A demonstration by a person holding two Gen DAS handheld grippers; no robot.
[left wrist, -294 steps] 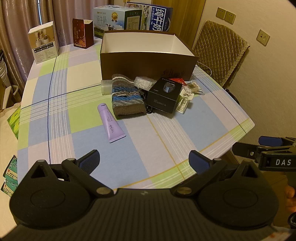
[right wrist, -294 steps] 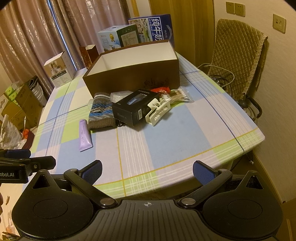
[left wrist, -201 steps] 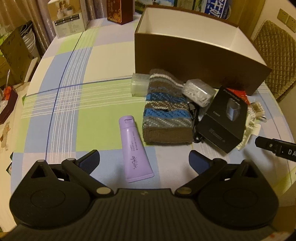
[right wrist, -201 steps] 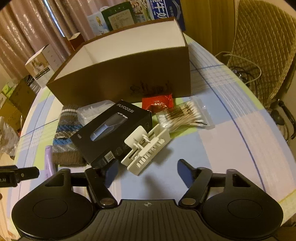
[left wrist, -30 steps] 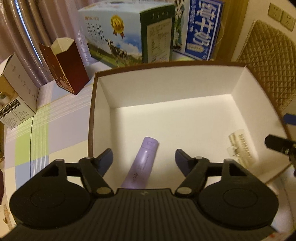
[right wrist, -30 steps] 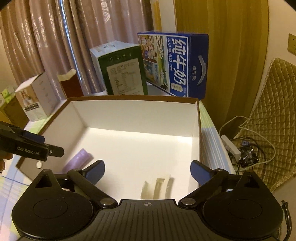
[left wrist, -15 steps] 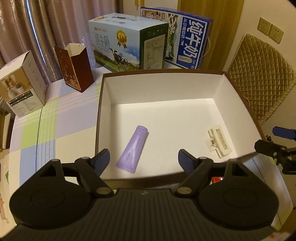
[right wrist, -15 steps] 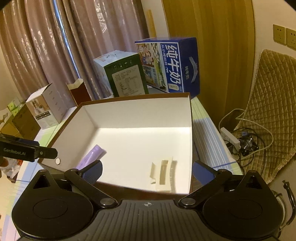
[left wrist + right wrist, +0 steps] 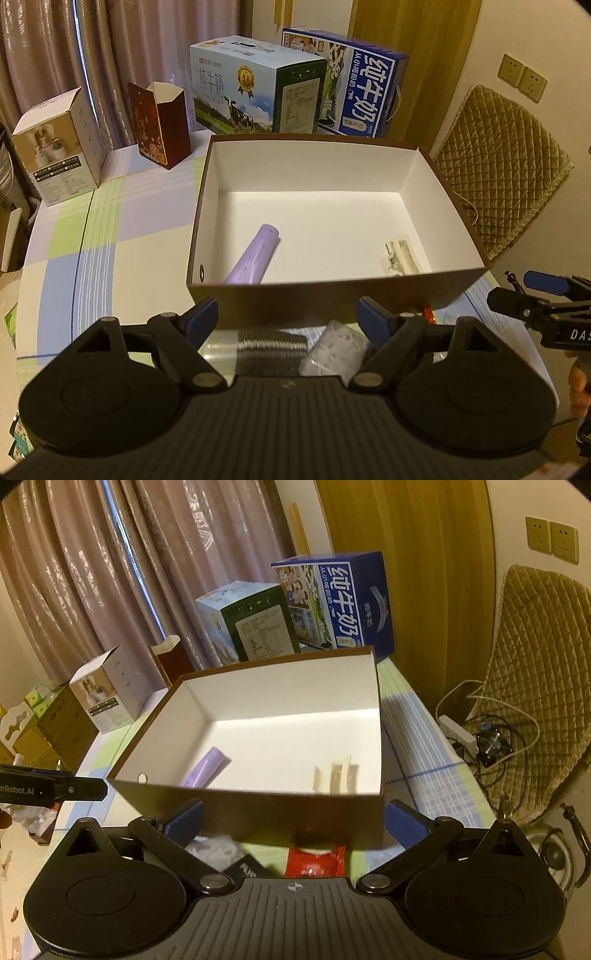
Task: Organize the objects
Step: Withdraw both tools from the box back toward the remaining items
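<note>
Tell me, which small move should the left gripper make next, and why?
Probably lower the open, empty left gripper to the clear plastic bag just below it: only the purple tube and white plastic clip lie in the brown cardboard box.

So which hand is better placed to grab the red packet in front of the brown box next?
Probably the right. The small red plastic packet lies just below its open fingers, against the brown cardboard box. In the left view only a red sliver shows, off to the side of the left gripper.
</note>
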